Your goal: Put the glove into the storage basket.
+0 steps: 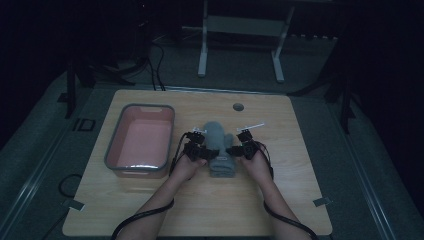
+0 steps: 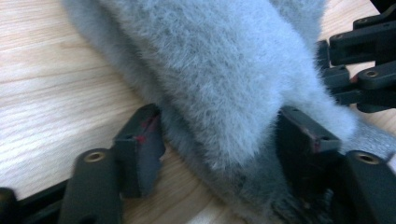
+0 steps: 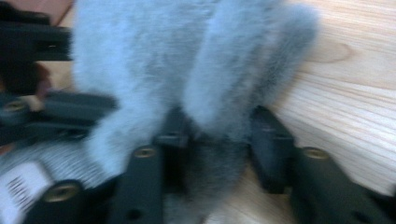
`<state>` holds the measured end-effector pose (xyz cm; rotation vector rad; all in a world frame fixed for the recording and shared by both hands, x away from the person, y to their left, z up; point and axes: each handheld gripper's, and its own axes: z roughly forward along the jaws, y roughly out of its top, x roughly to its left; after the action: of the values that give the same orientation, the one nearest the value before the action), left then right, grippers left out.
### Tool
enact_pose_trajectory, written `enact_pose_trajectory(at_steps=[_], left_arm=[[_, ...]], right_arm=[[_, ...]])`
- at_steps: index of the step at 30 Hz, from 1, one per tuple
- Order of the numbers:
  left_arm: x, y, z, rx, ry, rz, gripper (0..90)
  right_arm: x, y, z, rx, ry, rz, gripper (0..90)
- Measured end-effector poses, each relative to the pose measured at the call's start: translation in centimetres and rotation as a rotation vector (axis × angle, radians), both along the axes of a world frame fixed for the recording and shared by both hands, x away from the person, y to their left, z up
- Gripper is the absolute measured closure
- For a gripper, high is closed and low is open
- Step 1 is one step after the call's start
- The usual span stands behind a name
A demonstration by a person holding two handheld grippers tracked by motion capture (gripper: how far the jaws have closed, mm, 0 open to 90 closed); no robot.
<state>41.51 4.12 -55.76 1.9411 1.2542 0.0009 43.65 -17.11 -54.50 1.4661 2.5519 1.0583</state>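
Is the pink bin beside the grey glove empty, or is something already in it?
Empty: in the high view the pink bin shows a bare floor, and the grey fuzzy glove lies outside it on the table.

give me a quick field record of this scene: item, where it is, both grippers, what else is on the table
item: grey fluffy mitten
place: lying flat on the wooden table, near its middle
left hand-held gripper: at the mitten's left edge, fur between its jaws, left pad off the fur
right hand-held gripper: jaws around a fold of fur on the mitten's right side
other: pink bin with grey rim, left of the mitten, apart from it
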Motion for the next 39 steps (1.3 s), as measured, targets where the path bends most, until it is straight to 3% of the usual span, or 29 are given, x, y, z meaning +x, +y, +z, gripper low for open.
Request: enact_pose_trajectory(at_steps=[5, 9, 12, 22, 32, 39], left_arm=[[-0.2, -0.1, -0.2, -0.045, -0.02, -0.042, 66.4], [-0.3, 0.0, -0.1, -0.049, -0.047, -0.058, 74.3], [-0.4, 0.1, 0.2, -0.062, -0.043, -0.044, 75.9], [-0.7, 0.3, 3.2, -0.07, -0.091, -0.085, 77.6], [-1.2, 1.0, 8.0, -0.039, -0.15, -0.134, 77.7], [-1.3, 2.7, 11.3, -0.03, -0.174, -0.131, 77.7]], right_arm=[[-0.8, 0.7, 0.3, -0.041, -0.047, 0.003, 77.2], [-1.2, 0.6, 0.3, -0.035, -0.068, -0.007, 78.8], [-1.5, 0.7, 0.6, -0.043, -0.086, -0.014, 79.9], [-3.0, 0.3, 3.3, -0.002, -0.144, -0.051, 81.2], [-3.9, 0.3, 7.5, 0.053, -0.195, -0.053, 81.4], [-4.1, 1.8, 10.7, 0.064, -0.237, -0.034, 81.4]])
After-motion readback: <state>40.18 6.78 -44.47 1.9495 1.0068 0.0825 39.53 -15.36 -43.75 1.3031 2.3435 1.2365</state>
